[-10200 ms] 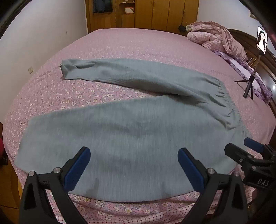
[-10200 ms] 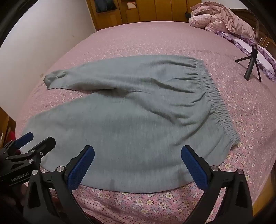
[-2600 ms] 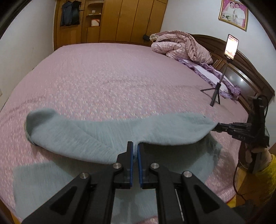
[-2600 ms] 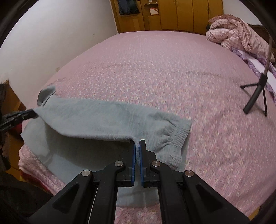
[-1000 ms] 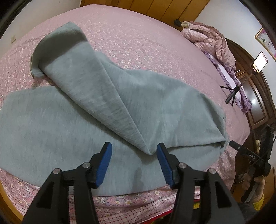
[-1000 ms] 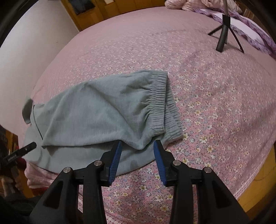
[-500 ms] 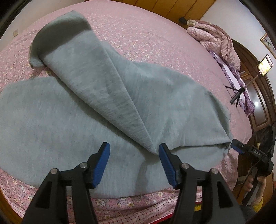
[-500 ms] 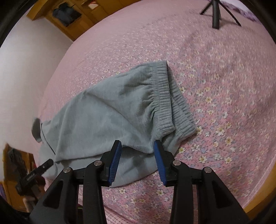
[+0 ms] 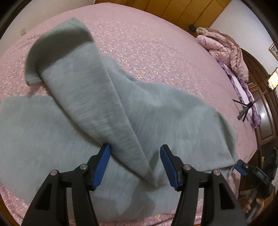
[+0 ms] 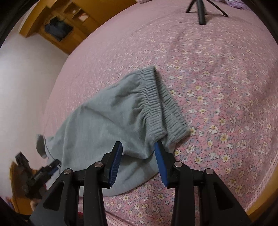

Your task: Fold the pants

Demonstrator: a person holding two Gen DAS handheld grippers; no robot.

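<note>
Grey pants [image 9: 156, 121] lie along the near edge of the bed [image 9: 156, 43], one leg thrown over the other so the halves stack lengthwise, its cuff [image 9: 57, 41] trailing toward the far left. Left gripper [image 9: 135, 166] stands moderately wide, its jaws apart from the folded corner between them, having apparently let it drop there. Right gripper [image 10: 139, 161] is narrower but also gripping nothing, straddling the cloth by the waistband [image 10: 161, 102], likely ready to square up the layers.

Pants [image 9: 147, 111]: soft, matt grey knit cloth, ribbed at waistband [image 10: 159, 102]. Bedsheet [image 10: 225, 107]: matt pink floral cotton-like cloth. Left gripper [image 9: 135, 166]: matt black plastic, ridged blue pads. Wardrobe [image 9: 182, 10]: smooth wood.
</note>
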